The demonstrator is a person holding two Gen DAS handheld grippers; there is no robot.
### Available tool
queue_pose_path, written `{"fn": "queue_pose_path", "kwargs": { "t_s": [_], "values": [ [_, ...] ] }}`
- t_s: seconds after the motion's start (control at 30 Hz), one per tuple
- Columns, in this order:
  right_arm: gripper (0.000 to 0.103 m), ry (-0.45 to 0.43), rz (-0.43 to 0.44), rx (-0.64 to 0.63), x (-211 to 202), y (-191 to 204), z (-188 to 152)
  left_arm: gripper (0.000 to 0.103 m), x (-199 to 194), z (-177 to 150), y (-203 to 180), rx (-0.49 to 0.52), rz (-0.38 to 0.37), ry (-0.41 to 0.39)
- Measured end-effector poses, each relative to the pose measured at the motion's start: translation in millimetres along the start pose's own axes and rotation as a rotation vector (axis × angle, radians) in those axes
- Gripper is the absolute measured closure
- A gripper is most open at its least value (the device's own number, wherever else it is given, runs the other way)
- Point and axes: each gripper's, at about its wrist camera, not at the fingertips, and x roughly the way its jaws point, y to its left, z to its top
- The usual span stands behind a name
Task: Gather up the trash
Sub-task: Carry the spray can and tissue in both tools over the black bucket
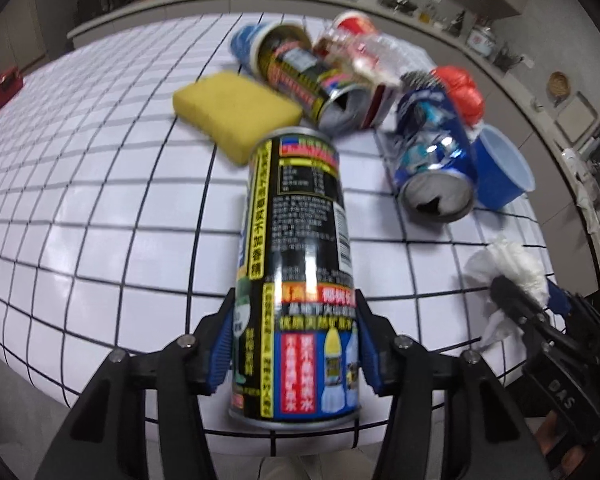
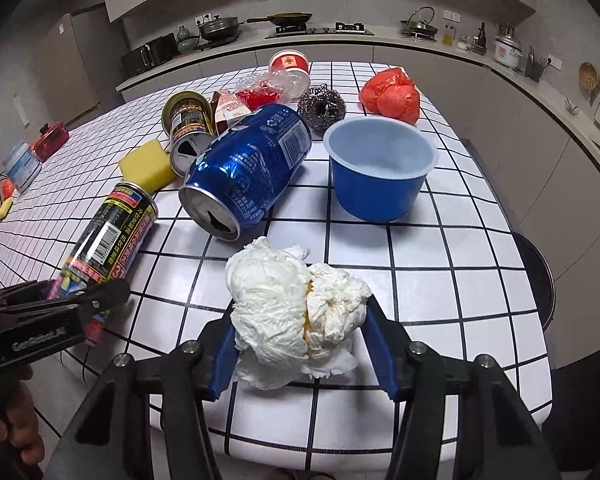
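My left gripper (image 1: 296, 316) is shut on a tall black can (image 1: 296, 272) with yellow and red print, held near the table's front edge; it also shows in the right wrist view (image 2: 104, 236). My right gripper (image 2: 300, 316) is shut on a crumpled white tissue wad (image 2: 296, 308), also seen in the left wrist view (image 1: 508, 272). On the table lie a dented blue can (image 2: 244, 168), a second black can (image 2: 188, 128), a blue cup (image 2: 380, 168), a red plastic bag (image 2: 392, 96), a small carton (image 2: 230, 110) and clear crumpled plastic (image 2: 268, 84).
A yellow sponge (image 2: 148, 164), a steel scourer (image 2: 322, 106) and a red-white tub (image 2: 290, 66) lie on the white grid tablecloth (image 2: 460, 288). A red box (image 2: 52, 140) and a jar (image 2: 20, 166) sit at the far left. A dark stool (image 2: 536, 276) stands at the right edge.
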Motion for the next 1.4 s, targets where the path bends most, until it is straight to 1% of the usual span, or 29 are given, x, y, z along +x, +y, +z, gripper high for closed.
{"fn": "queue_pose_path", "kwargs": {
  "t_s": [0.03,0.07,0.1,0.17,0.27,0.33,0.37,0.5,0.57,0.67,0.77,0.97,1.07,1.2,1.3,1.4],
  "values": [
    [0.044,0.003,0.002,0.002,0.4,-0.7,-1.0,0.047,0.0,1.3,-0.7,-0.001,0.010,-0.005],
    [0.044,0.005,0.003,0.004,0.9,-1.2,-1.4,0.043,-0.1,3.0,-2.3,0.004,0.019,-0.007],
    [0.044,0.007,0.004,0.007,1.1,-2.1,-1.9,0.035,0.2,5.4,-4.2,0.009,0.025,-0.005],
    [0.044,0.013,0.006,0.014,1.9,-3.9,-1.9,0.028,0.8,12.0,-8.3,0.011,0.040,-0.013],
    [0.044,0.015,0.005,0.021,2.6,-5.1,-1.1,0.028,5.3,20.2,-8.2,0.025,0.037,-0.012],
    [0.044,0.020,0.005,0.022,4.8,-5.4,-0.7,0.038,10.5,21.2,-4.9,0.017,0.023,0.005],
    [0.044,0.024,0.008,0.024,6.1,-5.8,-0.5,0.048,10.2,20.8,-4.5,0.021,0.030,-0.010],
    [0.044,0.023,0.006,0.028,8.0,-6.0,-0.8,0.050,9.3,16.9,-2.3,0.014,0.001,-0.028],
    [0.044,0.018,0.006,0.031,6.6,-5.6,-0.7,0.050,6.1,12.2,-1.6,0.013,-0.028,-0.041],
    [0.044,0.003,0.005,0.035,1.3,-6.9,0.6,0.050,-3.0,4.6,-3.3,0.027,-0.038,-0.065],
    [0.044,-0.008,0.002,0.043,-5.1,-10.6,1.1,0.050,-10.6,0.1,-5.1,0.027,-0.063,-0.062],
    [0.044,-0.008,-0.021,0.066,-13.0,-23.8,-1.8,0.050,-24.8,-6.4,-24.6,0.065,-0.076,-0.076],
    [0.044,-0.018,-0.037,0.087,-21.9,-35.5,-2.7,0.050,-35.5,-9.6,-40.9,0.107,-0.087,-0.102],
    [0.044,-0.035,-0.073,0.122,-39.0,-61.7,-5.4,0.050,-45.8,-10.2,-73.0,0.170,-0.137,-0.117],
    [0.044,-0.048,-0.096,0.159,-51.5,-91.5,-7.6,0.050,-47.5,-8.9,-108.4,0.210,-0.197,-0.107],
    [0.044,-0.069,-0.132,0.199,-63.4,-129.8,-9.5,0.050,-47.3,-7.8,-153.2,0.267,-0.244,-0.104]
  ]
}}
